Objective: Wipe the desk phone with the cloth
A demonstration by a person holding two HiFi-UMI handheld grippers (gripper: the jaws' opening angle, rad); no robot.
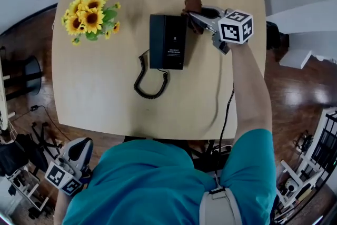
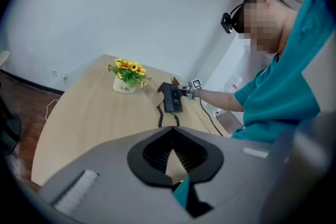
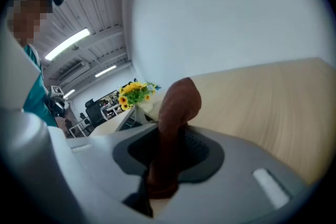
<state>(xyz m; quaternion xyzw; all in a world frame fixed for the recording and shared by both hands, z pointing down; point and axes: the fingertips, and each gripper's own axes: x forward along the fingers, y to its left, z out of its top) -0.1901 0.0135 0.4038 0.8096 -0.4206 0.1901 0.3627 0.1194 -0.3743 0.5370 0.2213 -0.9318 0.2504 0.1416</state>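
The black desk phone [image 1: 167, 42] lies in the middle of the wooden table [image 1: 105, 97], its coiled cord [image 1: 149, 84] trailing toward me. My right gripper [image 1: 190, 14] hovers at the phone's far right corner, shut on a brown cloth [image 1: 192, 1] that sticks up past its tips. In the right gripper view the cloth [image 3: 178, 107] stands pinched between the jaws of the right gripper [image 3: 168, 149]. My left gripper [image 1: 71, 163] hangs low beside my body, off the table's near edge. In its own view the left gripper [image 2: 173, 162] is shut and holds nothing, with the phone [image 2: 171, 97] far off.
A pot of sunflowers [image 1: 89, 16] stands at the table's far left. A thin black cable [image 1: 225, 113] runs over the table's near right edge by my right arm. Around the table there is dark wooden floor with equipment stands [image 1: 21, 166].
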